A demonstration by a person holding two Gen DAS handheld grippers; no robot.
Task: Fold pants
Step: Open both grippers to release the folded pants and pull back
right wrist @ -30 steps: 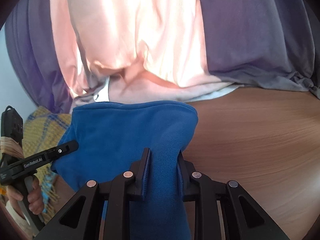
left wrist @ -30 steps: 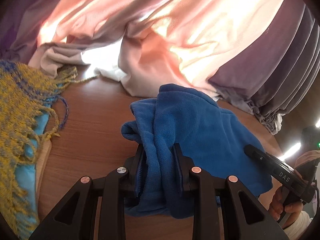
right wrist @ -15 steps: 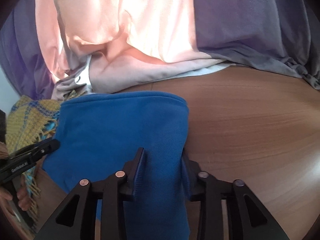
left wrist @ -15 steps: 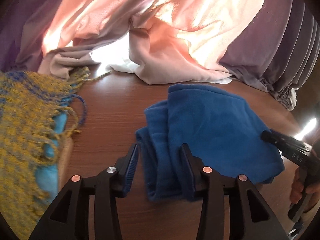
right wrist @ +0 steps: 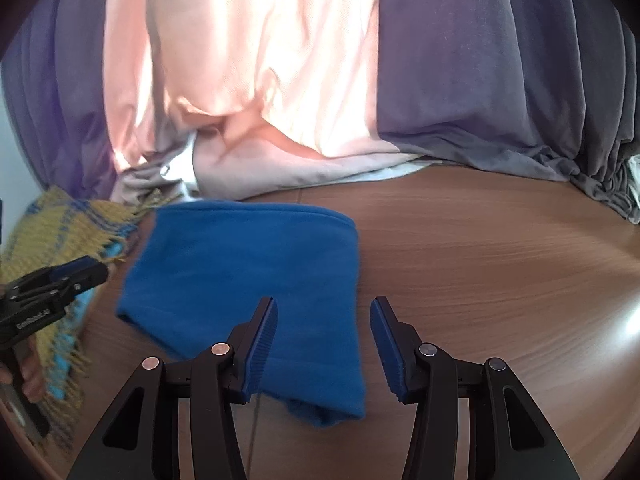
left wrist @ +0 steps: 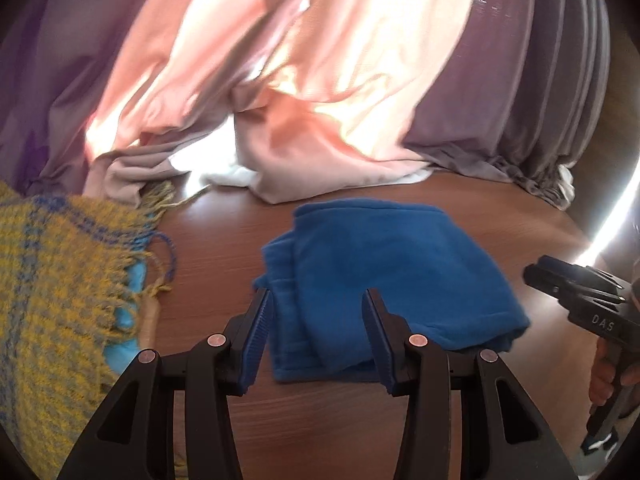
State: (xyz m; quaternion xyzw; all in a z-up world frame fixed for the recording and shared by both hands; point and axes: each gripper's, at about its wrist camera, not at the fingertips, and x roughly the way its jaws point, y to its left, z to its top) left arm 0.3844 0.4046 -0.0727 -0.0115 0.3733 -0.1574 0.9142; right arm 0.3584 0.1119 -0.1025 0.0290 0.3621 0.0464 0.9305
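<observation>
Fingers of the left gripper (left wrist: 316, 334): spread wide, blue ribbed pads bare, nothing held; the near left corner of the folded bundle shows between them, whether touching or just below cannot be told. Fingers of the right gripper (right wrist: 322, 340): likewise parted and holding nothing, the bundle's near right edge lying under the gap. Blue fleece pants (left wrist: 384, 272): folded into a compact stack, lying flat on the wooden table (right wrist: 500, 264), centre of both views, directly ahead of both sets of fingers. Long axis: runs side to side across the frame, from one gripper toward the other; layered hems show at the left end in the left view, a rounded fold along the far edge in the right view. Proximity: both grippers sit at the near edge, one at each end, neither clearly closer. Judgement: the fold looks finished or nearly so; any further move turns on that near edge lying just forward of the open fingers. Also present: yellow-and-blue fringed scarf (left wrist: 60, 280), left of frame, well apart from the pants; pink and grey curtains (right wrist: 280, 80) across the upper frame.
</observation>
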